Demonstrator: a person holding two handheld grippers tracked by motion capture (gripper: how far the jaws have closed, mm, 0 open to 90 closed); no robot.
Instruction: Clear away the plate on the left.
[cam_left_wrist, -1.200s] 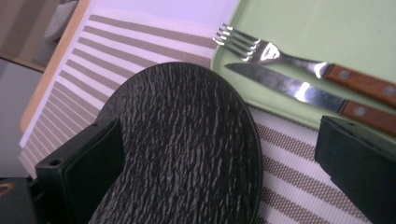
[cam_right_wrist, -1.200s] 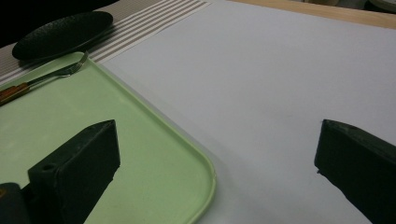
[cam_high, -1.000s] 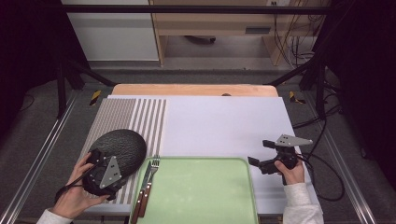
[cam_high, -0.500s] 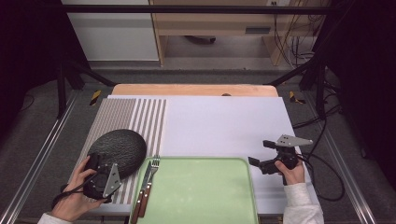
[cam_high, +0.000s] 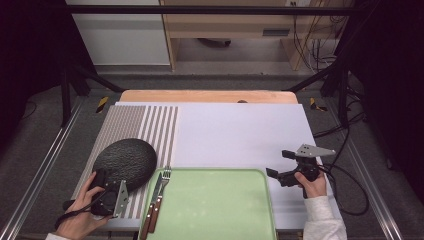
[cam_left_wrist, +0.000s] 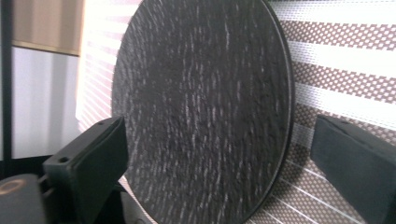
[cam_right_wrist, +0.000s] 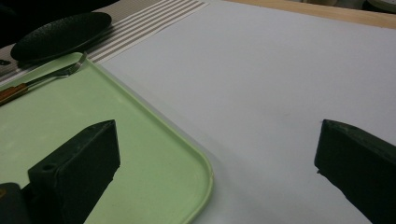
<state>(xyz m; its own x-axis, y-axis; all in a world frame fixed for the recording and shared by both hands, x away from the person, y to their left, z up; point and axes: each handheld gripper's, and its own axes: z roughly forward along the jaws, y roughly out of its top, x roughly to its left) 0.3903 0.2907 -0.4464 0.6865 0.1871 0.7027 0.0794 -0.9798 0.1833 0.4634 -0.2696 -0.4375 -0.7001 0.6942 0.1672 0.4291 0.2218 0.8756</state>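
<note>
The dark textured plate (cam_high: 125, 161) is lying on the striped placemat (cam_high: 134, 131) at the near left of the table (cam_high: 240, 130), not yet lifted. The left tool (cam_high: 100, 181) is sitting at its near rim, jaws spread wide to either side of the rim and gripping nothing, so the grasp seems still ahead. Just right, a wooden-handled fork (cam_high: 159, 197) is resting on the green tray (cam_high: 215, 205), close enough to be knocked. The right tool (cam_high: 280, 167) is hovering wide open and empty beyond the tray's right edge.
</note>
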